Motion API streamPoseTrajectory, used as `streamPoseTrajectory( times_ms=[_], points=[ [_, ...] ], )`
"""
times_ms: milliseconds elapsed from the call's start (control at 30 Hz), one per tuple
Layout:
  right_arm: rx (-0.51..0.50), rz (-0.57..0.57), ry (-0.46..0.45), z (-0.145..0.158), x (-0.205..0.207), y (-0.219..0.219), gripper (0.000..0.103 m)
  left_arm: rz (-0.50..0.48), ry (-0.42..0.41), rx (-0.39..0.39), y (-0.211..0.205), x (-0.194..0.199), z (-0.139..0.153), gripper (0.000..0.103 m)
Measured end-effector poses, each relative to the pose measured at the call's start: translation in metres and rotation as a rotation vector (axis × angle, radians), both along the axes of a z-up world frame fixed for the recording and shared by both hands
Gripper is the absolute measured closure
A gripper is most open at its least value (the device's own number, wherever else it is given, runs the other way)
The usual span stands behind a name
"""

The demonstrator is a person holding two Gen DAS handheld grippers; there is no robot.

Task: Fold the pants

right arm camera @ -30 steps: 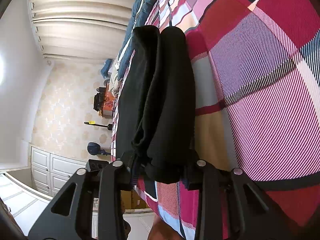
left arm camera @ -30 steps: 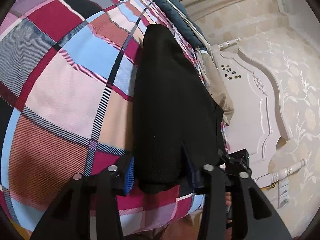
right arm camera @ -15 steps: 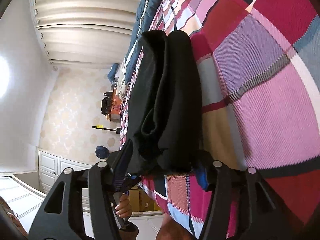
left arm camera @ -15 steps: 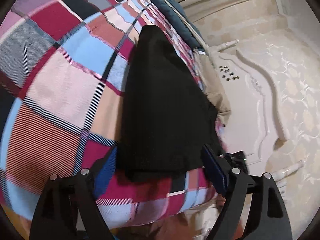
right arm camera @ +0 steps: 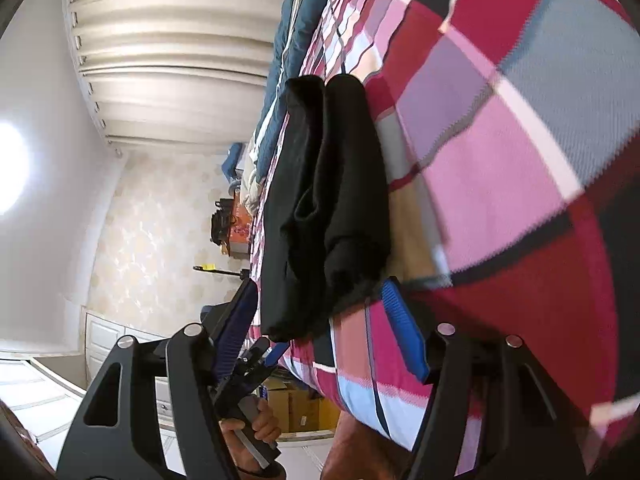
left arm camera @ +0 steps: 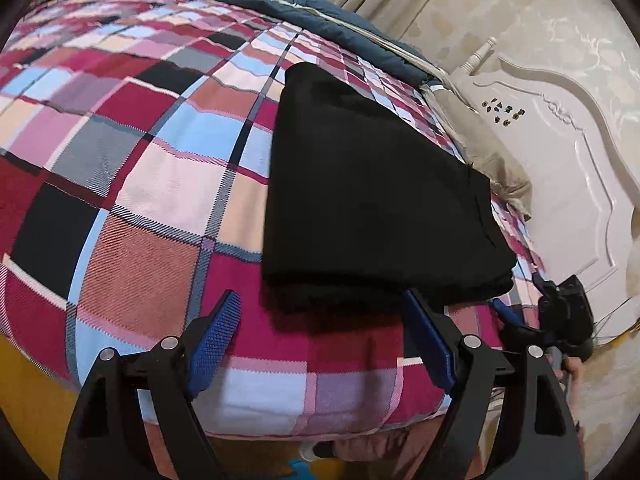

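Observation:
The black pants (left arm camera: 372, 208) lie folded in a thick stack on the plaid bedspread (left arm camera: 152, 184). In the right wrist view the pants (right arm camera: 332, 208) show two rolled layers side by side. My left gripper (left arm camera: 320, 320) is open, just short of the stack's near edge, touching nothing. My right gripper (right arm camera: 320, 304) is open too, its blue pads either side of the stack's near end, with a gap to the cloth. The right gripper's body shows in the left wrist view (left arm camera: 560, 320), and the left gripper with the hand holding it shows in the right wrist view (right arm camera: 248, 412).
A dark blue quilt (left arm camera: 304, 8) lies along the far bed edge. A white carved headboard (left arm camera: 560, 152) and a beige pillow (left arm camera: 492, 160) stand to the right. Curtains (right arm camera: 172, 52), a white cabinet (right arm camera: 100, 340) and cardboard boxes (right arm camera: 304, 408) lie beyond the bed.
Both grippers opened and let go of the pants' near edge, then drew back toward me. The folded stack stays flat on the bed.

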State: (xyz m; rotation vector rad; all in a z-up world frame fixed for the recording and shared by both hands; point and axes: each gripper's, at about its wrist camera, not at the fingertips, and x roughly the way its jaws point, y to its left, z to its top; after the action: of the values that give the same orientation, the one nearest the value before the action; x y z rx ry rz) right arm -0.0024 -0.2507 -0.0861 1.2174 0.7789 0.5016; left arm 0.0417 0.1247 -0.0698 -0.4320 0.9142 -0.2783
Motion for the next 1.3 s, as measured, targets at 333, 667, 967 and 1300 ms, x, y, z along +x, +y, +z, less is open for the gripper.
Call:
streamPoseTrajectory(
  times_ms=[333,667,967,1300],
  points=[
    [-0.068,-0.053,0.025,0.003,-0.015,-0.003,0.039,0.052,-0.034,0.118,-0.020,-0.021,0.010,0.022],
    [-0.471,-0.060,0.061,0.027,-0.015,0.046,0.017,0.079,-0.049,0.212,-0.034,-0.033,0.013,0.022],
    [-0.883,-0.060,0.083,0.044,-0.011,0.101,0.010,0.112,-0.078,0.296,-0.045,-0.039,0.019,0.022],
    [-1.048,-0.085,0.070,0.047,-0.015,0.118,0.009,0.109,-0.130,0.362,-0.058,-0.044,0.028,0.017]
  ],
)
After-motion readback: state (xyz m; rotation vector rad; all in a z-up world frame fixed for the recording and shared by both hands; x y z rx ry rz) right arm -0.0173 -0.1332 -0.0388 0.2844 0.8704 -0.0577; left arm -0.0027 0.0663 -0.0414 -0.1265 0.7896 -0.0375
